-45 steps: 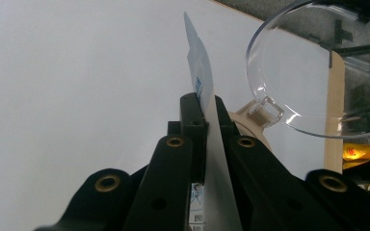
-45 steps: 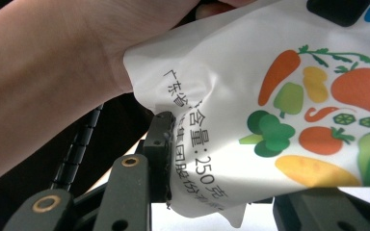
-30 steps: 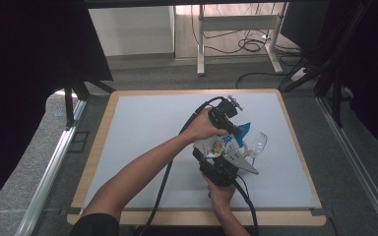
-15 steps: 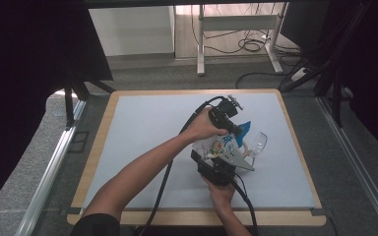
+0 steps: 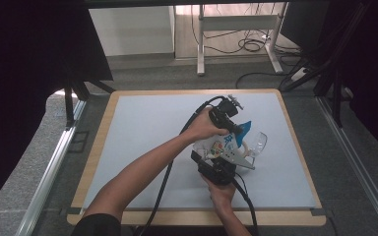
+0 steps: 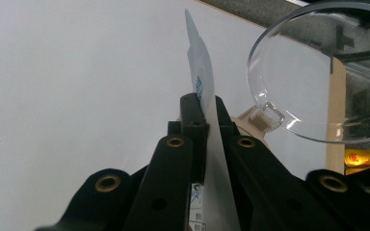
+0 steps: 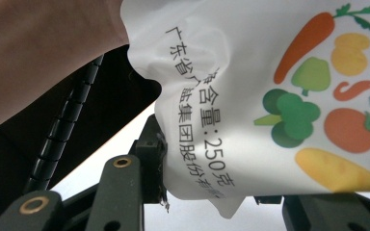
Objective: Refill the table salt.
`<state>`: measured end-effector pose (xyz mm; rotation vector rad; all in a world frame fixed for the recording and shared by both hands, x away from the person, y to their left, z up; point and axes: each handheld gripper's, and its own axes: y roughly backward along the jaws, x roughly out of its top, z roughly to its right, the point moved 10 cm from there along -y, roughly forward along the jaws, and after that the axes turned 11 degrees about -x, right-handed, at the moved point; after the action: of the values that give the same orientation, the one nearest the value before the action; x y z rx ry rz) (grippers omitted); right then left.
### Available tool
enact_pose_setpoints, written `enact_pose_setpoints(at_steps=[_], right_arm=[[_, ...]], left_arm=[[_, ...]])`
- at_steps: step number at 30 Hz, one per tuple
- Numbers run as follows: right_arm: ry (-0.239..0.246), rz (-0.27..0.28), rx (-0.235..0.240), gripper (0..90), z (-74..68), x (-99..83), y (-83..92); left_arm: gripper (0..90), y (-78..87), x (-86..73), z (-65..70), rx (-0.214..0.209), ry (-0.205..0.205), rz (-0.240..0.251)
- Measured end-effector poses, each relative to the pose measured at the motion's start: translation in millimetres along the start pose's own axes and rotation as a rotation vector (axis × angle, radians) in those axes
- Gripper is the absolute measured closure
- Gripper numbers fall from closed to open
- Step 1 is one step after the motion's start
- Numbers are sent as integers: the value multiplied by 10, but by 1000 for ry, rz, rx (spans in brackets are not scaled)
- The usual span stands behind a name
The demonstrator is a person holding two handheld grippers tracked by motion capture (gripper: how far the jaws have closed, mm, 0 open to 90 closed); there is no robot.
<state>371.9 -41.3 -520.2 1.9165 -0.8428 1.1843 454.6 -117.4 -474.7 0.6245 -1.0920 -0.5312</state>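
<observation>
A white bag (image 5: 215, 145) printed with vegetables and a blue top corner is held up over the table between both grippers. My left gripper (image 5: 237, 129) comes in from above and is shut on the bag's thin blue top edge (image 6: 201, 62), its jaws (image 6: 206, 103) pressed flat against it. My right gripper (image 5: 219, 156) holds the bag's lower part from the near side. In the right gripper view the white bag (image 7: 270, 72) bulges between the jaws of the gripper (image 7: 212, 192), with one finger (image 7: 149, 149) pressed against its side. A clear round cup (image 5: 257, 143) with a beige clip lies just right of the bag.
The table (image 5: 142, 128) has a pale mat with a wooden rim. The clear cup (image 6: 313, 72) sits close behind the left gripper's jaws, near the table's right edge. Black cables trail from both grippers toward the near edge. Metal rails run along both sides of the table.
</observation>
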Motion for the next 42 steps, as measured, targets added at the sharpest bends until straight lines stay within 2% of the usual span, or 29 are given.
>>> enact_pose_setpoints(at_steps=[9,16,19,23,29,35,38,42], right_arm=[[-4,0,7,564,-4,-9,6],[-43,-20,12,556,6,-54,-20],[-44,-25,8,554,13,-71,-20],[-10,-15,-1,548,6,-71,-8],[80,-6,-9,546,-6,-81,-10],[87,-18,-21,567,3,-91,-12],[72,-21,-23,573,-3,-80,-3],[4,-26,-11,580,-33,-24,34]], left_arm=[[897,-1,1,7,-3,-7,-1],[897,9,-3,23,-3,-9,2],[897,6,-6,19,-2,-5,4],[897,11,-9,17,-4,-3,4],[897,18,-12,8,-2,-3,5],[897,7,-17,-8,0,8,3],[897,-1,-17,-19,3,10,-2],[897,-7,3,-16,0,12,-4]])
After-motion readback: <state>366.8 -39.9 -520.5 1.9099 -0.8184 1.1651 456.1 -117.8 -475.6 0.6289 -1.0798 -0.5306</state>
